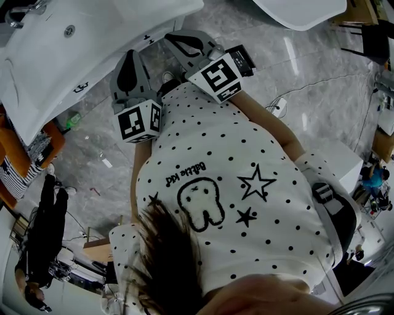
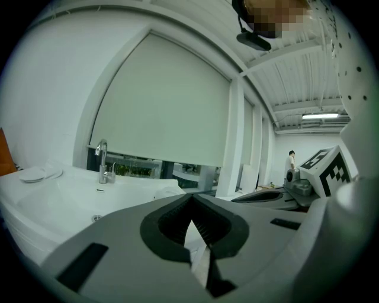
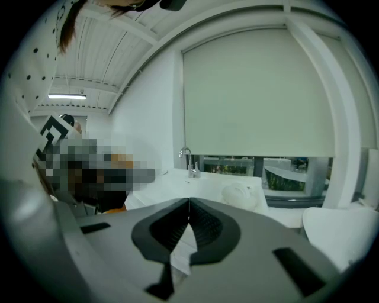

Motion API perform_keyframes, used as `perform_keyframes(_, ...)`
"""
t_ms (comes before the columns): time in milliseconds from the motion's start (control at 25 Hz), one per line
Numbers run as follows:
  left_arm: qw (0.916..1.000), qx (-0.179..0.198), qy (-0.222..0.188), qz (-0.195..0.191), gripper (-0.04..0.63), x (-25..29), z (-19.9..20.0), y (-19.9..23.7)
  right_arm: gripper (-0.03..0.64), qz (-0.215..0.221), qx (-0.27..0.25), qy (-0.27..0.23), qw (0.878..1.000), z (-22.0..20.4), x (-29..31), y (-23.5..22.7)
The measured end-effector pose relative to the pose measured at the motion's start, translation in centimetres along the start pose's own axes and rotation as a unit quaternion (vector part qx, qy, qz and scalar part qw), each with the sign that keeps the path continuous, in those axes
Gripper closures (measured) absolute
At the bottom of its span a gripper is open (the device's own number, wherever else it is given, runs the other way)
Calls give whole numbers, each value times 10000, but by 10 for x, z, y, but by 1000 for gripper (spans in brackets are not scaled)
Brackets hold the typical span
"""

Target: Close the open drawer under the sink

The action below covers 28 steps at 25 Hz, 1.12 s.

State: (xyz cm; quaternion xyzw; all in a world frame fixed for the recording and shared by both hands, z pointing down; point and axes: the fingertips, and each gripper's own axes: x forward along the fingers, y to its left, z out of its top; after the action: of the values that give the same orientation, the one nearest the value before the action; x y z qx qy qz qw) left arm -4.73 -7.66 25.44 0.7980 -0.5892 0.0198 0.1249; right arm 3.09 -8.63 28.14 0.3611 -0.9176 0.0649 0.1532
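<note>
The drawer under the sink shows in no view. The white sink (image 1: 55, 55) fills the upper left of the head view, and its chrome tap (image 2: 102, 161) stands at the back of the basin (image 2: 53, 201). My left gripper (image 1: 130, 55) is held close to the person's dotted shirt, tips near the sink's front edge, jaws shut with nothing between them (image 2: 190, 198). My right gripper (image 1: 169, 38) sits beside it, also shut and empty (image 3: 189, 201), and looks across the sink top toward the tap (image 3: 189, 161).
A second white basin (image 1: 301, 12) lies at the top right. Cables (image 1: 277, 104) run over the grey marble floor. A white box (image 1: 335, 163) stands at the right. A person in black (image 1: 46, 227) stands at the lower left beside orange furniture (image 1: 18, 154).
</note>
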Motion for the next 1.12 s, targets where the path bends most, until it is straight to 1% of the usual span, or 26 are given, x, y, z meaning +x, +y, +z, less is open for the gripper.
perform_keyframes(640,10000,73,-15,14,591,-2,2,-2,601,60,-70,-3,10000,1,0,3)
perform_keyframes(1120,10000,49,-26,77,591,-7,0,0,601,139,-84,16,9999,-1,0,9)
